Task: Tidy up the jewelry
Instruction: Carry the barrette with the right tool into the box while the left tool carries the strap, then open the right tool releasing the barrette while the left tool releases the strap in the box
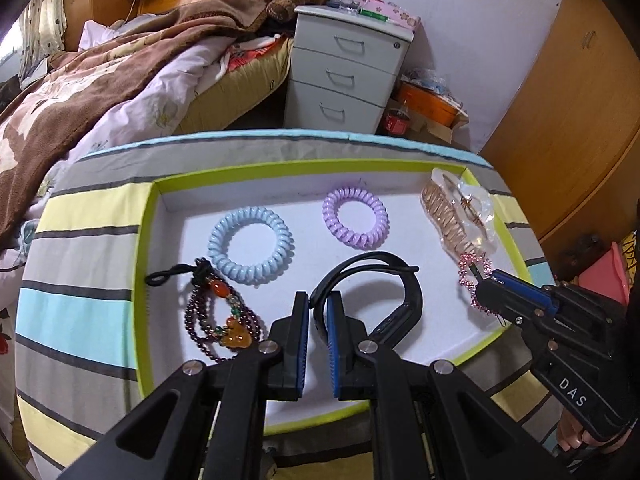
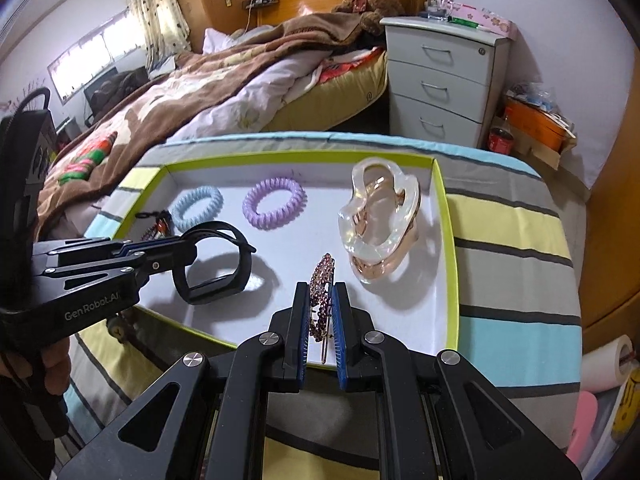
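Note:
A white tray with a lime-green rim [image 1: 152,216] [image 2: 450,240] lies on a striped cloth. In it lie a blue coil hair tie [image 1: 250,250] [image 2: 198,207], a purple coil hair tie [image 1: 355,218] [image 2: 274,202], a dark bead bracelet with orange stones [image 1: 224,320] and a clear and rose-gold hair claw [image 1: 460,216] [image 2: 380,224]. My left gripper [image 1: 318,308] [image 2: 188,245] is shut on a black wristband [image 1: 384,304] [image 2: 216,268] held over the tray. My right gripper [image 2: 320,300] [image 1: 482,278] is shut on a pink rhinestone hair clip [image 2: 322,296] [image 1: 474,280] at the tray's right front.
The striped cloth [image 1: 80,312] [image 2: 516,280] covers the surface under the tray. Beyond it are a bed with a brown blanket [image 1: 100,80], a grey drawer cabinet [image 1: 340,76] [image 2: 444,80] and a wooden wardrobe [image 1: 568,120] on the right.

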The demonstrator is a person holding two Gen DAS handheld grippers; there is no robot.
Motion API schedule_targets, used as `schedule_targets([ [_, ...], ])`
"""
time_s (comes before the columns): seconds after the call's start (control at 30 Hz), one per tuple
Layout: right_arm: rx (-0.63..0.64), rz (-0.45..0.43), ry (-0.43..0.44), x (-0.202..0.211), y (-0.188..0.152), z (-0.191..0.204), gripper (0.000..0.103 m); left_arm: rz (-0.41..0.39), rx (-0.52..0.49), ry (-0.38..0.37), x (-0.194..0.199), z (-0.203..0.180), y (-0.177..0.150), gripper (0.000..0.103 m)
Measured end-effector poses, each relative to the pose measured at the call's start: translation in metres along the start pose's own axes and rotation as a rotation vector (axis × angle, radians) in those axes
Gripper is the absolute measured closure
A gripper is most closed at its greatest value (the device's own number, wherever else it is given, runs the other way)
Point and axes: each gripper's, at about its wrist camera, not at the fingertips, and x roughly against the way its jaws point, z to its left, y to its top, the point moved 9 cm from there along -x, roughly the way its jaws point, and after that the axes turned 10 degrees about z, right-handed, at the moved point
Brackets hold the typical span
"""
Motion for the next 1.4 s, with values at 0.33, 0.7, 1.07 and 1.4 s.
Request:
schedule_targets([
  [0.33,0.011,0.034,-0.008,-0.009,-0.002,-0.004,0.092,0.013,-0.007,0.01,-0.008,-0.003,0.002,0.093],
  [0.7,0.016,0.037,-0.014,-0.009,-0.002,-0.004,0.092,0.024,0.001,0.017,-0.012,-0.004,0.001,0.093],
  [1.07,0.006,0.038,-0.018,-0.009,-0.001,-0.005,0.09,0.034,0.003,0.022,-0.013,-0.001,0.001,0.088],
  [1.4,-0.012,0.018,-0.016,-0.003,0.0,-0.008,0.088,0.018,0.001,0.032,-0.005,-0.002,-0.002,0.072],
])
